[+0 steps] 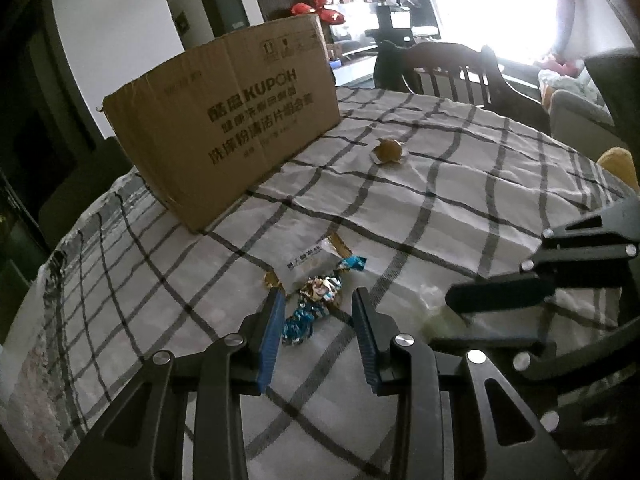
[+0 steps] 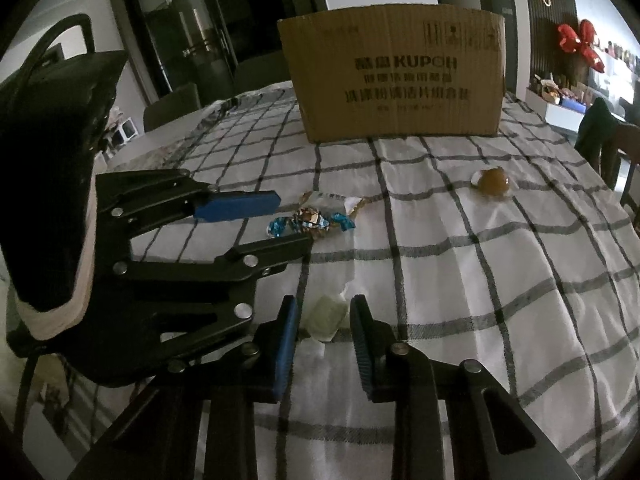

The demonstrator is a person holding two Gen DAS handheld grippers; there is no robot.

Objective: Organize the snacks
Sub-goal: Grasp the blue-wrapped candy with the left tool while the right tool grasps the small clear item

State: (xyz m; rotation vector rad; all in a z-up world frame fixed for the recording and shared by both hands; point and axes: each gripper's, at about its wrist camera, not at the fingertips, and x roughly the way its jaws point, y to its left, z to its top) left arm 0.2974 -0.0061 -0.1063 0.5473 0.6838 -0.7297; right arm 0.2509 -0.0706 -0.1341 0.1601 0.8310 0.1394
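A cardboard box (image 1: 224, 120) stands at the far side of the checked tablecloth (image 1: 420, 216); it also shows in the right wrist view (image 2: 396, 80). My left gripper (image 1: 318, 300) is open, its fingers on either side of a blue-foil wrapped candy (image 1: 310, 312), with a white snack packet (image 1: 308, 266) just beyond. My right gripper (image 2: 324, 308) is open around a pale green wrapped candy (image 2: 326, 316). A round golden candy (image 1: 389, 151) lies alone further off, and in the right wrist view (image 2: 493, 181) too.
A dark wooden chair (image 1: 452, 72) stands behind the table at the right. The right gripper (image 1: 504, 296) shows at the right of the left wrist view, the left gripper (image 2: 288, 220) at the left of the right wrist view.
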